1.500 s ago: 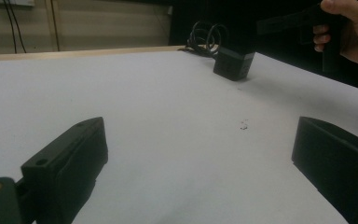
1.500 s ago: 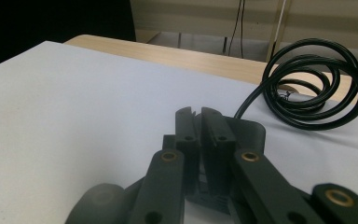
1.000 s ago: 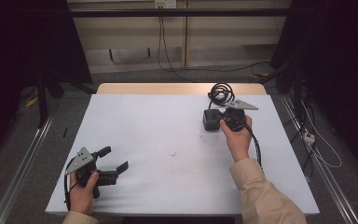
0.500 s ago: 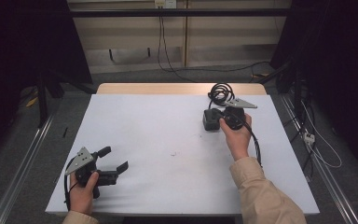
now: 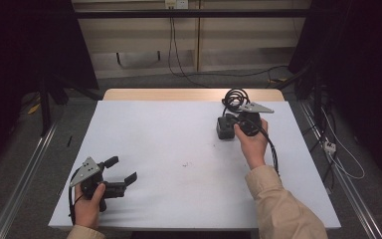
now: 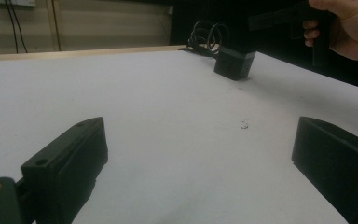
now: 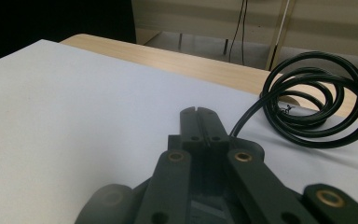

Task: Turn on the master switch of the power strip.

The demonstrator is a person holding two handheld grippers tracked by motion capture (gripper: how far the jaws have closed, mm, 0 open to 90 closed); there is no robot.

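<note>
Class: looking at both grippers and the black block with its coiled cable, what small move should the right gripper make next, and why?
Probably open the right gripper: its jaws are shut with nothing between them, and it sits beside the black block, near the coiled cable. The left gripper is already open.

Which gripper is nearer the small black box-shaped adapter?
Right. The right gripper is beside the small black box-shaped adapter; the left gripper sits across the table, at its near-left corner.
</note>
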